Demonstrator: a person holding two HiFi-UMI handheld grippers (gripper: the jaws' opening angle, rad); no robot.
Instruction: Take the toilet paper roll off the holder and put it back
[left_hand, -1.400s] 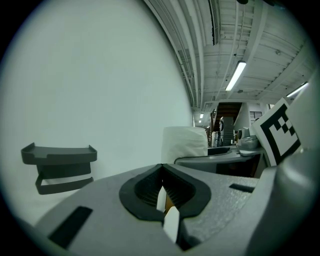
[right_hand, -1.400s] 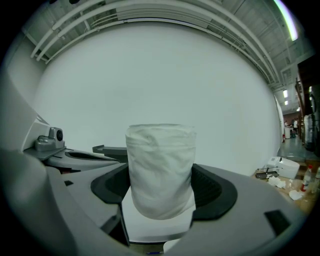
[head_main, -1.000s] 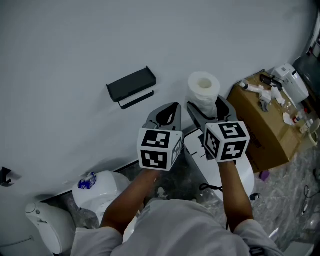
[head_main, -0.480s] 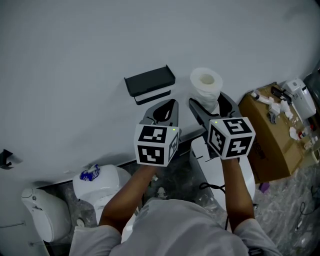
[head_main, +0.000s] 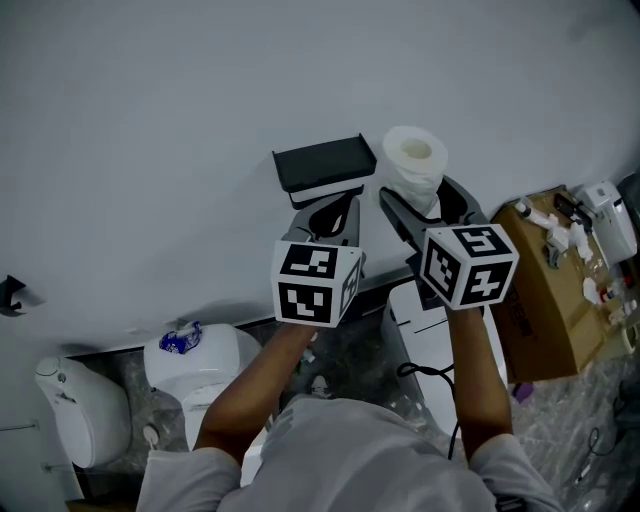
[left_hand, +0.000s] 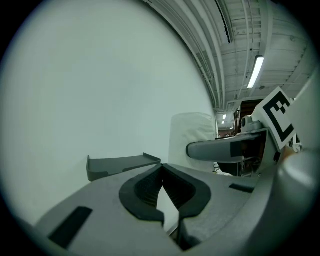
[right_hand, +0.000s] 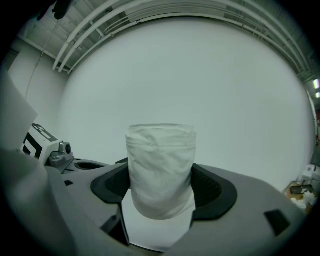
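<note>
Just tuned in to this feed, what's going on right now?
The person's right hand-held gripper is clamped on the toilet paper roll, holding it upright and off the black holder on the wall. The left hand-held gripper is shut and empty, close by the holder. The roll is not yet on the holder.

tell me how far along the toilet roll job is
Done: the toilet paper roll is off the holder, which carries no roll. In hand: the right gripper has its jaws clamped on the upright roll, just right of the holder near the wall. The left gripper is shut on nothing, just below the holder. Left: put the roll back on the holder and let go.
</note>
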